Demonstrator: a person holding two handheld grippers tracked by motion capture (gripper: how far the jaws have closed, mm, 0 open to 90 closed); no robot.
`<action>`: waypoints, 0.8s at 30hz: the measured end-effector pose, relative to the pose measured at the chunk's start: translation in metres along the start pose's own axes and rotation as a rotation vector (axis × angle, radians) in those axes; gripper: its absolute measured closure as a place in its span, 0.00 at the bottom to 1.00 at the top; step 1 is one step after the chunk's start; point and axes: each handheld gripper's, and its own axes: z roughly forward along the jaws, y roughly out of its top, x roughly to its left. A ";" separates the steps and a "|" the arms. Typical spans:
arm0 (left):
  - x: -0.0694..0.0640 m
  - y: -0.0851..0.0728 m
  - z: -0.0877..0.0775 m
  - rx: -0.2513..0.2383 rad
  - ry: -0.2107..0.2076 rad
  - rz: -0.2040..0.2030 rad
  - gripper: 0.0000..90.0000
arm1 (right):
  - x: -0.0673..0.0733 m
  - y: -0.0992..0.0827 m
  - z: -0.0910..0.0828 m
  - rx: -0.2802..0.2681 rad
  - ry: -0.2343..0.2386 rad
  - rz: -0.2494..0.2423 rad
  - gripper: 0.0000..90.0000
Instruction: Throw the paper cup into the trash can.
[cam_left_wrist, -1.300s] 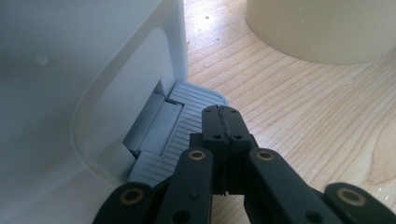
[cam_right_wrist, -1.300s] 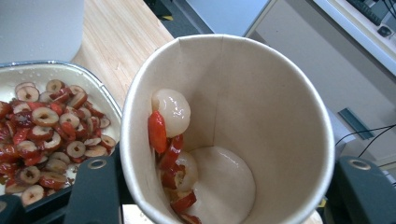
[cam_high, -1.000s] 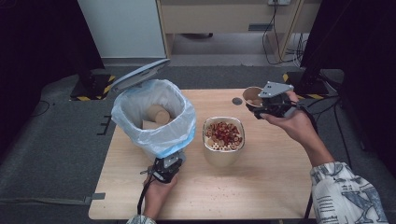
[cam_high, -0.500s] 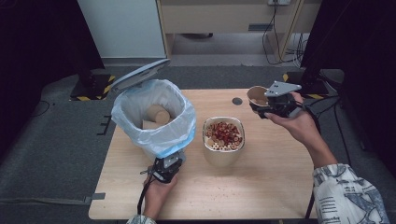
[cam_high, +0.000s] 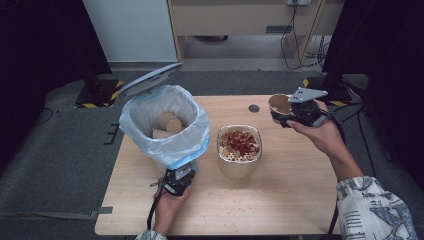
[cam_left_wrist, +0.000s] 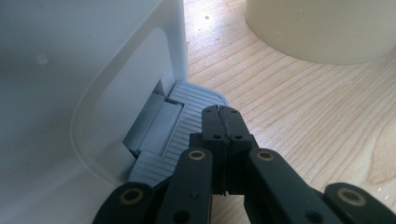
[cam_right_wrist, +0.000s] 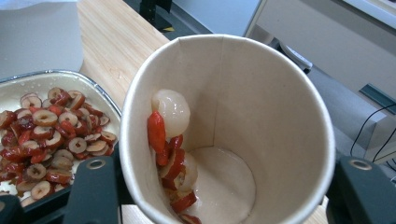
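A white pedal bin (cam_high: 165, 132) with a pale blue bag stands on the table's left, lid (cam_high: 150, 80) up, with brown paper cups inside. My left gripper (cam_high: 179, 181) (cam_left_wrist: 222, 114) is shut, its tips pressing on the bin's grey pedal (cam_left_wrist: 187, 105). A cream bowl (cam_high: 239, 150) of sliced red dates sits mid-table. My right gripper (cam_high: 292, 114) is shut on a brown paper cup (cam_high: 279, 106) (cam_right_wrist: 233, 116), held above the table's right rear, right of the bowl. The cup is tipped, with a few date slices and a white piece (cam_right_wrist: 170, 140) stuck to its inner wall.
The wooden table (cam_high: 280, 200) has a small dark round hole (cam_high: 254, 108) near its back edge. In the right gripper view the bowl (cam_right_wrist: 51, 135) lies at lower left and the bin (cam_right_wrist: 37, 32) at upper left. Dark stands and cables surround the table.
My right gripper has drifted a little to the right with the cup, away from the bowl. The left gripper has stayed on the pedal and the lid has stayed up.
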 end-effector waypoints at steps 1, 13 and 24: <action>0.000 0.000 0.000 0.000 -0.001 0.000 0.99 | 0.000 0.000 0.000 -0.001 0.003 0.000 0.41; 0.000 -0.001 0.000 -0.006 -0.003 -0.008 0.99 | -0.013 -0.018 -0.002 0.030 0.027 0.062 0.40; 0.000 -0.001 0.000 -0.006 -0.002 -0.010 0.99 | -0.020 -0.021 -0.014 0.001 0.094 0.151 0.40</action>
